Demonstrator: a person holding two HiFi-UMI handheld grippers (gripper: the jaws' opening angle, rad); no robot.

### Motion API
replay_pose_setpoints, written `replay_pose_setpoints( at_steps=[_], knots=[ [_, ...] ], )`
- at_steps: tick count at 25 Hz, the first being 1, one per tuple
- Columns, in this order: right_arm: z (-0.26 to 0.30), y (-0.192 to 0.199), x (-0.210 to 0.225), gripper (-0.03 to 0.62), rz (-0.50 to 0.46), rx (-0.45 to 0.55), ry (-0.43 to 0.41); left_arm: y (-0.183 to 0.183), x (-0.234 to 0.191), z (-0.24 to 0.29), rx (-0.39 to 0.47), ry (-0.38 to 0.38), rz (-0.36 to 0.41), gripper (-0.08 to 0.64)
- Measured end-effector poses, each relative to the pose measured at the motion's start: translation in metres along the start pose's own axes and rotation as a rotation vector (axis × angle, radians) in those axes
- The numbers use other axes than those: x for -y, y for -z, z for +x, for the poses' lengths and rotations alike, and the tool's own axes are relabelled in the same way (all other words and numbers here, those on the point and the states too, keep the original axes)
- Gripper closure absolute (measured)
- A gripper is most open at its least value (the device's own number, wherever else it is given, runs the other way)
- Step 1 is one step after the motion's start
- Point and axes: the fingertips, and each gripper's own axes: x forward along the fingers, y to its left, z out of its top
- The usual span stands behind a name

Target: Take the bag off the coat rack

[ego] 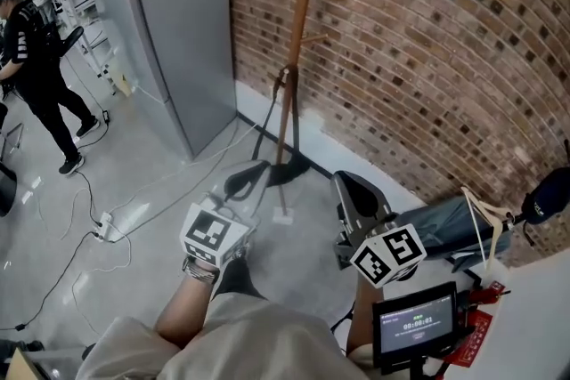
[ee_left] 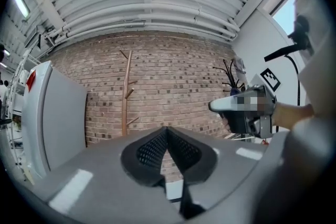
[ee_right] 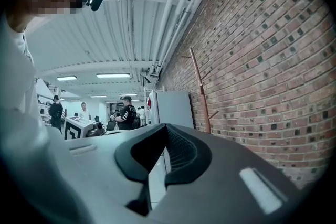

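Observation:
The wooden coat rack [ego: 301, 31] stands against the brick wall, just ahead of me. Its pegs are bare in the left gripper view [ee_left: 125, 93] and the right gripper view [ee_right: 200, 89]; I see no bag on it. A grey-blue fabric thing [ego: 445, 225] with pale straps lies low at the right; whether it is the bag I cannot tell. My left gripper [ego: 252, 172] [ee_left: 167, 132] is shut and empty, pointing at the rack's foot. My right gripper [ego: 346, 182] [ee_right: 166, 131] is beside it, also shut with nothing between its jaws.
A tall grey cabinet [ego: 169, 31] stands left of the rack. A person in black [ego: 36, 76] stands further left. Cables and a power strip [ego: 102, 229] lie on the floor. A small screen [ego: 414, 323] and a white tabletop [ego: 534, 316] are at the lower right.

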Motion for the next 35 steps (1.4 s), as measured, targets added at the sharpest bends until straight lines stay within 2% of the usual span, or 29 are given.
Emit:
replay_pose_setpoints(
  at_steps=[9, 19, 29, 35],
  knots=[
    [0.073, -0.010, 0.037, 0.591, -0.035, 0.003, 0.042, -0.001, -0.070, 0.061, 0.011, 0.056, 0.014, 0.560],
    [0.161, -0.015, 0.071, 0.589, -0.004, 0.004, 0.087, 0.009, -0.147, 0.111, -0.010, 0.109, 0.001, 0.560],
    [0.223, 0.001, 0.114, 0.589, 0.012, -0.023, 0.193, 0.023, -0.205, 0.157, -0.024, 0.162, -0.017, 0.560],
    [0.245, 0.011, 0.123, 0.589, 0.013, -0.059, 0.207, 0.031, -0.222, 0.176, -0.029, 0.195, -0.033, 0.560]
  ],
)
